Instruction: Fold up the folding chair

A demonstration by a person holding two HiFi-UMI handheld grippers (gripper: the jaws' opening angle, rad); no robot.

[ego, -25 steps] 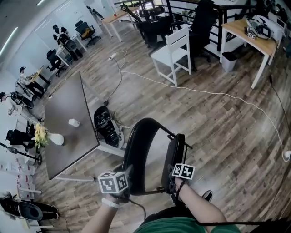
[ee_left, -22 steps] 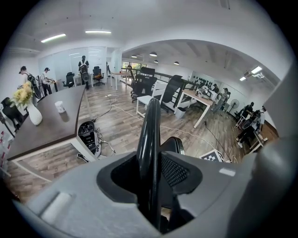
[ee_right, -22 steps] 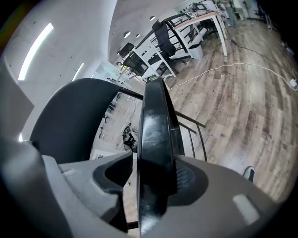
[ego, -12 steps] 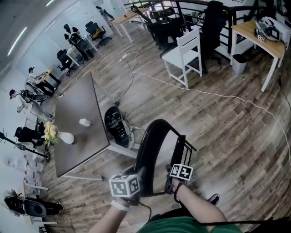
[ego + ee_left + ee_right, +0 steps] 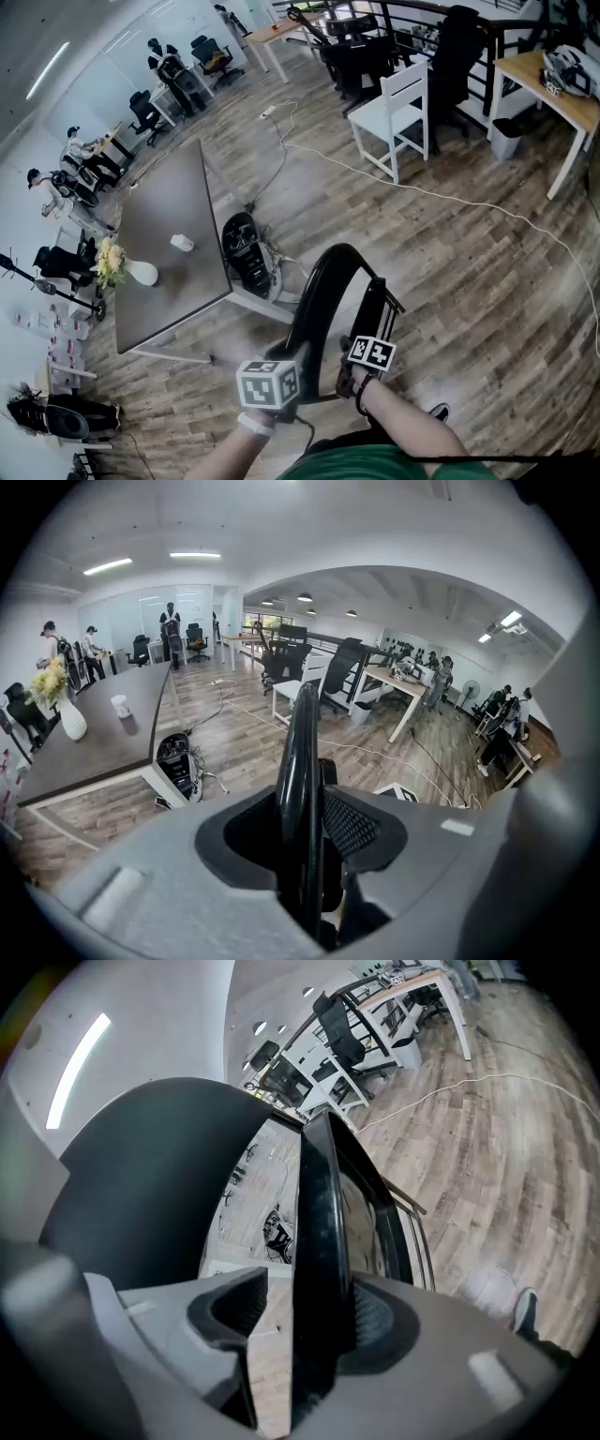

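Observation:
The black folding chair (image 5: 328, 295) stands on the wood floor just ahead of me, nearly flat, its seat (image 5: 373, 314) tipped up close to the curved backrest. My left gripper (image 5: 289, 364) is shut on the backrest's edge (image 5: 300, 752), which runs upright between its pads (image 5: 352, 822). My right gripper (image 5: 367, 345) is shut on the seat's rim (image 5: 319, 1213). The rim lies against the right pad (image 5: 380, 1321). In the right gripper view the backrest (image 5: 141, 1176) fills the left as a dark slab.
A grey table (image 5: 169, 216) with a white vase (image 5: 141, 272) and a cup (image 5: 182, 244) stands to the left. A black computer case (image 5: 246, 258) lies by its leg. Farther off are a white chair (image 5: 398, 108), a white cable (image 5: 450, 199), a wooden desk (image 5: 553, 89) and people.
The seat and my right gripper have drawn closer to the backrest, so the chair looks narrower. The chair sits a little more to the right in the head view.

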